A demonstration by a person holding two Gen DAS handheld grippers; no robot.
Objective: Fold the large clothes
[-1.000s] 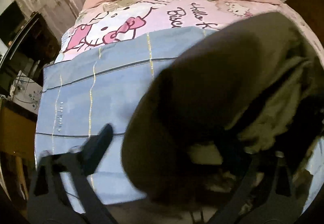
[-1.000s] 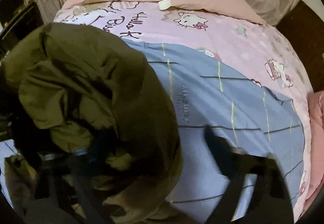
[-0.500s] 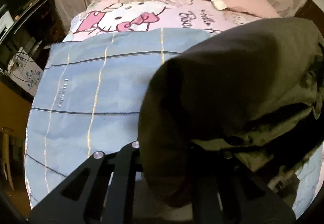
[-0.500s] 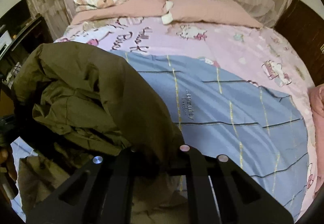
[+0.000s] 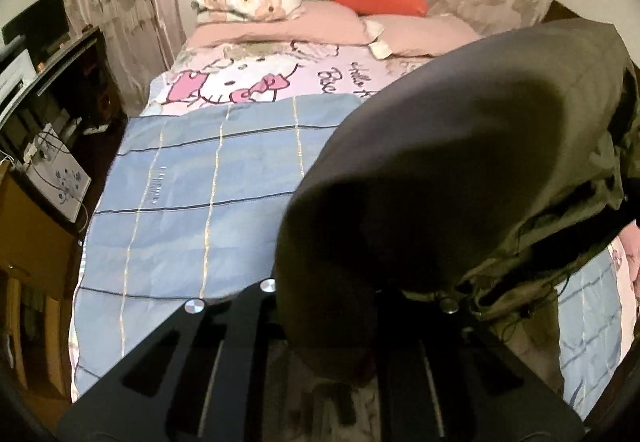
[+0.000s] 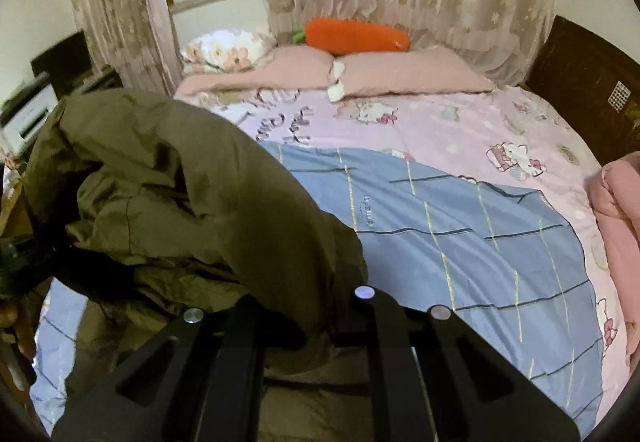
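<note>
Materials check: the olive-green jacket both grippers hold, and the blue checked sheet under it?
Olive-green jacket: looks like thin woven synthetic, nylon or polyester; faint sheen, crisp small wrinkles, puffy folds suggest padding, unconfirmed.
Blue checked sheet: looks like matte woven cotton or a blend; lies flat with soft creases, pale-yellow and dark lines look printed or woven in.

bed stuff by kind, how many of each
pink pillows: 2
floral pillow: 1
carrot plush: 1
blue checked sheet: 1
olive jacket: 1
total: 6
</note>
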